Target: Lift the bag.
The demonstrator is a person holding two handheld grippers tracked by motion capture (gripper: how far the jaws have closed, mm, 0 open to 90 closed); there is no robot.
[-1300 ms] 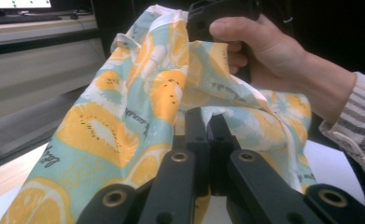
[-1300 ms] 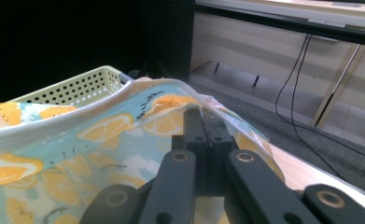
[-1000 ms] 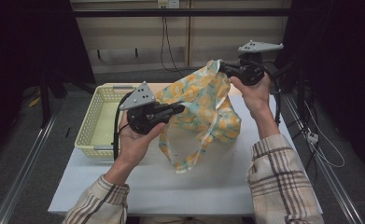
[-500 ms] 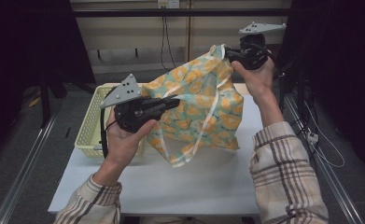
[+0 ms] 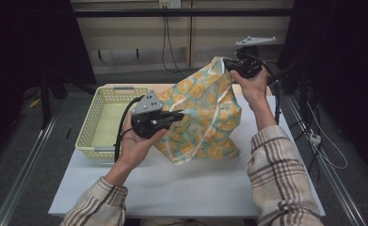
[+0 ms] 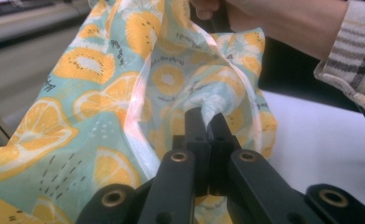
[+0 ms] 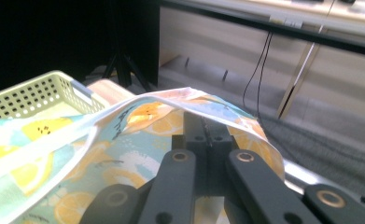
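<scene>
Left gripper (image 6: 207,122) jaws clamped on a bunched fold of the fruit-print cloth (image 5: 205,113); right gripper (image 7: 207,125) jaws clamped on its white-trimmed top edge. Cloth hangs between them, right end raised, lower edge on the white table (image 5: 181,188), beside the yellow basket (image 5: 90,129)

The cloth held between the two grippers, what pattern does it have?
The cloth has orange citrus slices on pale turquoise, seen best in the left gripper view.
</scene>
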